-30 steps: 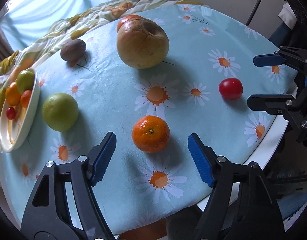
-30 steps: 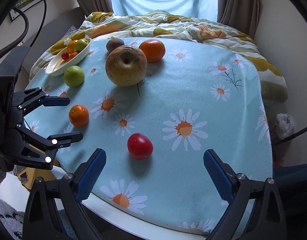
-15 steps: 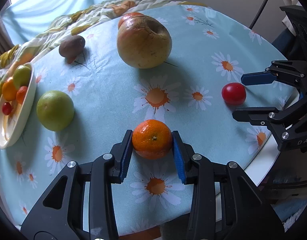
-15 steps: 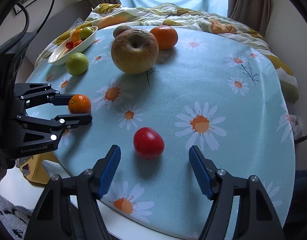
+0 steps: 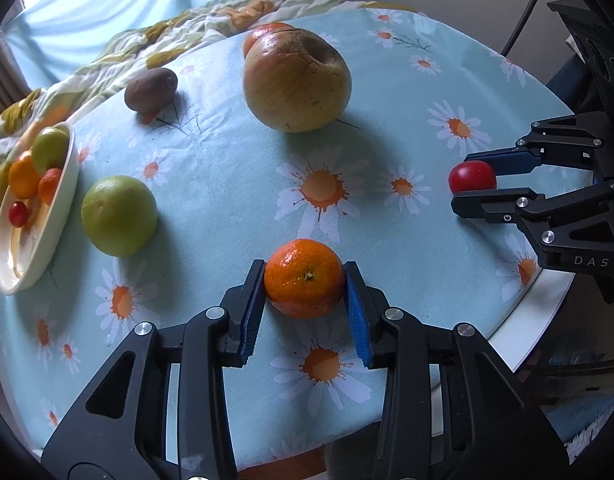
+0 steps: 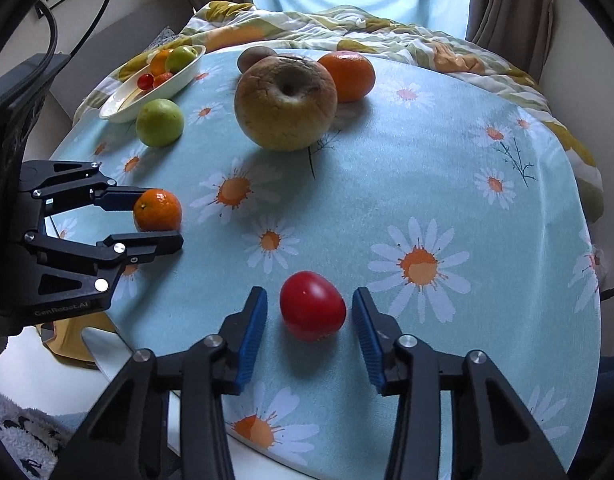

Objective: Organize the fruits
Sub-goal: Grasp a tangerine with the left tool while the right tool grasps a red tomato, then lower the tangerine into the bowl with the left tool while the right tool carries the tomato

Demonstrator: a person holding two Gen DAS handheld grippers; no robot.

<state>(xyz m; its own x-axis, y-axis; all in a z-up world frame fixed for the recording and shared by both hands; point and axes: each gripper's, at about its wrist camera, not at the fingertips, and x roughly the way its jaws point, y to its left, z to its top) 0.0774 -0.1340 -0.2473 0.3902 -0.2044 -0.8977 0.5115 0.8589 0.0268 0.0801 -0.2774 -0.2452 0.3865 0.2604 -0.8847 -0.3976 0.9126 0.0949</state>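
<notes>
My left gripper (image 5: 305, 280) is shut on a small orange mandarin (image 5: 304, 277) that rests on the daisy tablecloth; it also shows in the right wrist view (image 6: 158, 210). My right gripper (image 6: 310, 312) is open around a red tomato (image 6: 311, 305), with a small gap on each side; in the left wrist view the tomato (image 5: 471, 176) sits between its fingers. A white dish (image 5: 47, 236) at the left edge holds several small fruits.
A large yellow-brown apple (image 5: 297, 80) stands mid-table with an orange (image 6: 348, 74) behind it. A green fruit (image 5: 118, 215) lies beside the dish and a brown fruit (image 5: 151, 88) farther back. The table edge (image 5: 535, 320) runs close to the right gripper. A rumpled blanket (image 6: 347, 32) lies beyond.
My left gripper closed onto the mandarin. My right gripper moved forward and narrowed around the tomato.
</notes>
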